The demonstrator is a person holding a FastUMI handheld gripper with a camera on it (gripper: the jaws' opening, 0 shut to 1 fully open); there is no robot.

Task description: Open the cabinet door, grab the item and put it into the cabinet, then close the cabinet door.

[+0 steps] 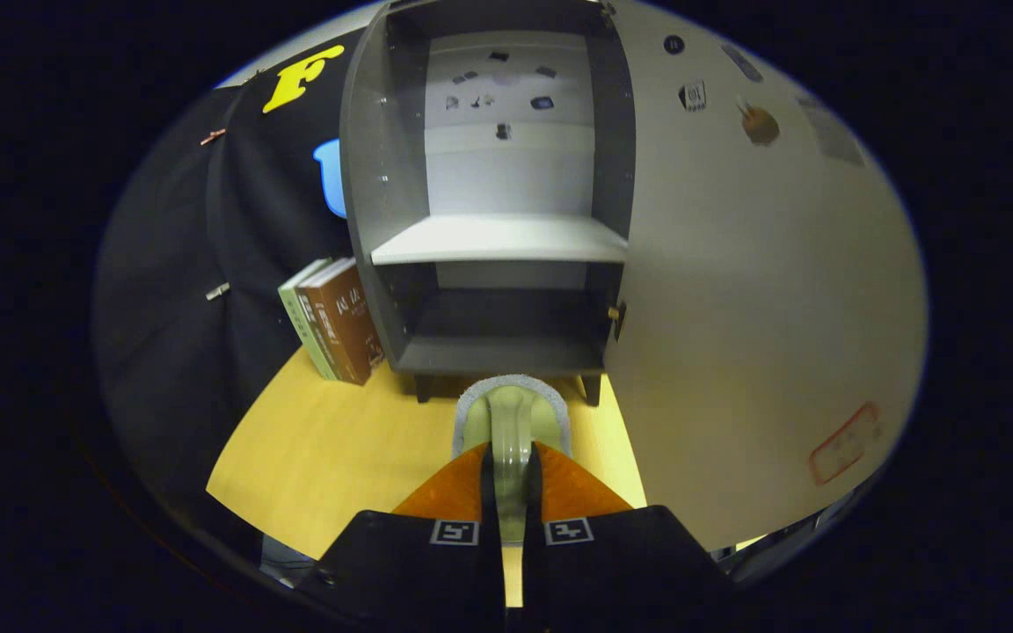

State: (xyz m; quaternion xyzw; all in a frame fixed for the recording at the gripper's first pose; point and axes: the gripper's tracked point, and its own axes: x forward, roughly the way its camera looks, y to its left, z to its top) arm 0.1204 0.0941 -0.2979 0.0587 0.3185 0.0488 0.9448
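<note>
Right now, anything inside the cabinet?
Cabinet stands open; its shelf and bottom compartment look bare. The hand-held gripper, shut on a pale green item, covers the front edge.

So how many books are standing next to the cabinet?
2, upright side by side left of the open cabinet: a green book and a brown book. More could be hidden behind.

A yellow wooden table spreads ahead of the fingers, with books standing beyond them to the left against the black cloth wall, lit evenly from above.
</note>
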